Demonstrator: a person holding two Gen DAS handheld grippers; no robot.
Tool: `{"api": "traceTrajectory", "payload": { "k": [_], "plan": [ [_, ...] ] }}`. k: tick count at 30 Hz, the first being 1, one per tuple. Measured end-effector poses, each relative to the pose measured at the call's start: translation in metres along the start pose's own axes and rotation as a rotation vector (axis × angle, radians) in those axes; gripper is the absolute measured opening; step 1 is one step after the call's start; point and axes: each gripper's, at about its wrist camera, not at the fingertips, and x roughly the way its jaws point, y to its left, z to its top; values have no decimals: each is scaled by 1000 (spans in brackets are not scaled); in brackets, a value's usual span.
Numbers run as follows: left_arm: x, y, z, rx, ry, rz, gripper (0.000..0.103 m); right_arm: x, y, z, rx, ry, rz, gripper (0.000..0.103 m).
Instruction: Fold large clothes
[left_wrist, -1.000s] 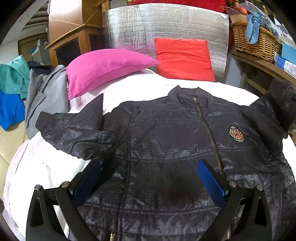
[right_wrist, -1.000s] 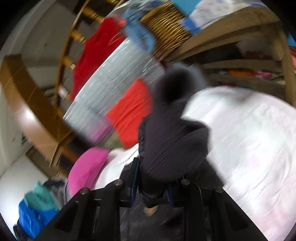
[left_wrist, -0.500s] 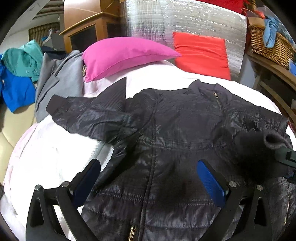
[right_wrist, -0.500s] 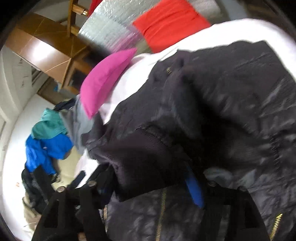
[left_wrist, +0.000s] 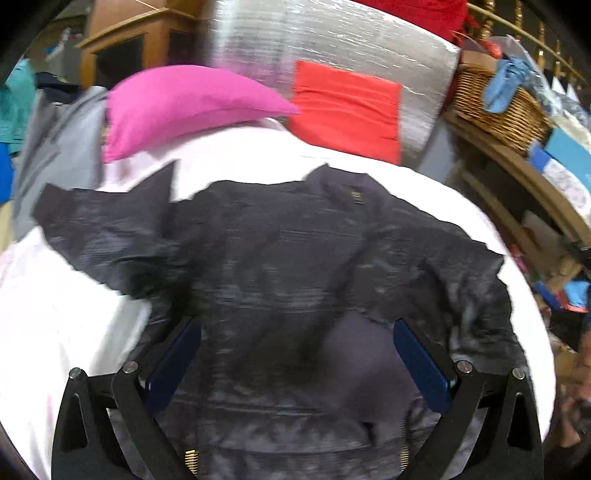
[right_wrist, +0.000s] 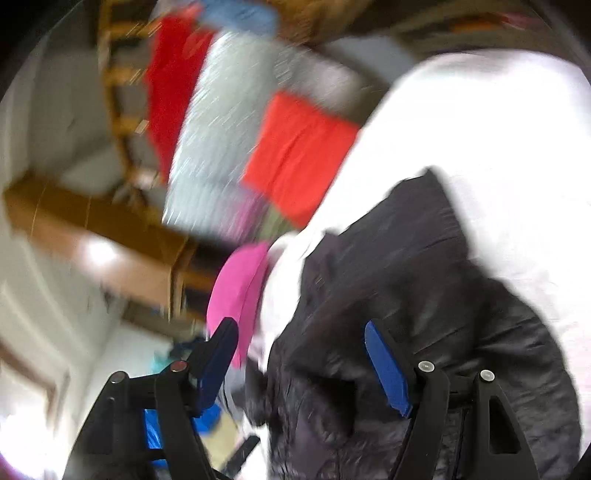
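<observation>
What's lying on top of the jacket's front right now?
One sleeve lies folded across the dark jacket, covering part of the chest; what is beneath it is hidden. The other sleeve lies spread on the white bedsheet.

Bright, overexposed white bedding (left_wrist: 66, 332); heavy motion blur (fisheye-warped edges)

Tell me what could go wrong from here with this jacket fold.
The one sleeve folded across the jacket lies rumpled, with puffy fabric that may spring back. The other sleeve is still spread on the white bedcover near the pink pillow, so a careless reach could drag it. Both views are blurred, and the open left claw may miss.
</observation>
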Motion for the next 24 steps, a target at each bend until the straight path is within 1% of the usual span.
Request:
{"api": "traceTrajectory", "payload": {
  "k": [2, 3, 4, 5, 6, 7, 8, 9, 11, 12, 14, 17, 18, 19, 20, 21, 22, 24],
  "plan": [
    [7, -9, 4, -5, 19, -57, 103, -7, -20, 13, 88, -14, -22, 75],
    [9, -16, 6, -3, 25, -92, 103, -8, -26, 15, 120, -18, -35, 75],
    [8, -21, 6, 8, 25, -111, 103, -7, -34, 18, 154, -18, -59, 75],
    [7, -32, 7, 49, 27, -113, 103, -1, -35, 18, 178, -13, -89, 75],
    [8, -37, 7, 73, 34, -93, 103, 5, -39, 15, 194, -5, -109, 75],
    [12, -41, 6, 97, 63, -48, 103, 12, -42, 15, 206, 17, -120, 75],
    [17, -39, 2, 86, 111, -20, 103, 16, -43, 12, 206, 33, -125, 75],
    [22, -33, -1, 54, 150, -27, 103, 21, -44, 12, 203, 56, -138, 75],
    [31, -11, -15, -69, 250, -84, 103, 22, -51, 10, 207, 71, -158, 75],
    [34, -4, -20, -115, 284, -92, 103, 22, -53, 10, 213, 68, -161, 75],
    [34, 3, -27, -167, 308, -124, 102, 23, -57, 12, 218, 69, -167, 75],
    [31, -1, -32, -153, 310, -147, 102, 23, -55, 9, 217, 68, -195, 75],
    [30, -2, -34, -152, 312, -146, 102, 22, -54, 8, 215, 65, -207, 72],
    [29, -3, -36, -160, 310, -152, 100, 20, -52, 6, 203, 58, -214, 68],
    [30, -1, -36, -169, 306, -166, 90, 18, -51, 4, 191, 52, -219, 67],
    [30, 0, -37, -174, 309, -182, 83, 16, -47, 3, 169, 45, -229, 67],
    [31, -3, -38, -172, 320, -208, 73, 15, -43, 2, 151, 41, -242, 67],
    [36, -4, -40, -159, 323, -217, 72, 12, -45, 0, 136, 44, -270, 67]
  ]
}}
